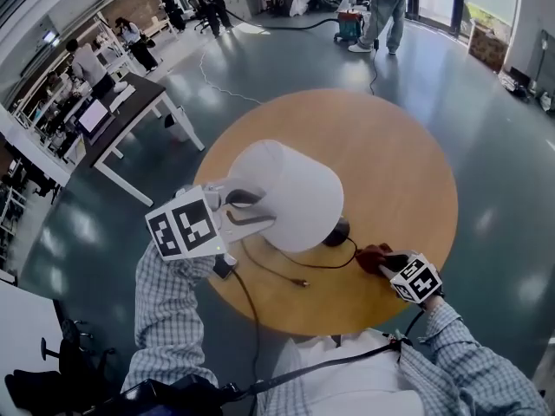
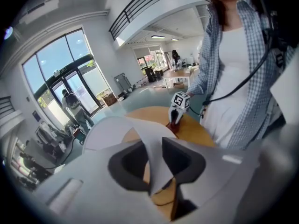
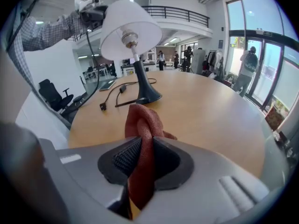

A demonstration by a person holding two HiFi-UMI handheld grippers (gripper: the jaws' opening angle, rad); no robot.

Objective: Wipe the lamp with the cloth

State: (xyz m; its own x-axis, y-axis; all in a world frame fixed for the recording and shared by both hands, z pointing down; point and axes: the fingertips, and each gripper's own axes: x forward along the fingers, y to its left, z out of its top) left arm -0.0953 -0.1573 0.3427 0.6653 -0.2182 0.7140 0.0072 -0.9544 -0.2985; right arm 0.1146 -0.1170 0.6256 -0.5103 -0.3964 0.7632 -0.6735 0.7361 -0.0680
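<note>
A lamp with a white shade [image 1: 290,193] and a dark base [image 1: 336,232] stands tilted on the round wooden table [image 1: 399,172]. My left gripper [image 1: 247,208] is at the shade's near-left rim. In the left gripper view the thin shade wall [image 2: 154,157] runs between the two pads of the left gripper [image 2: 152,164], which press on it. My right gripper [image 1: 381,263] hovers low over the table's front right, shut on a bunched red cloth [image 3: 142,125]. In the right gripper view the lamp [image 3: 133,31] stands ahead, apart from the cloth.
The lamp's black cord [image 1: 277,271] trails over the table's near side to a plug. A dark desk with a laptop [image 1: 121,111] stands to the left on the grey floor. A person [image 1: 386,7] stands far behind the table, with others farther off.
</note>
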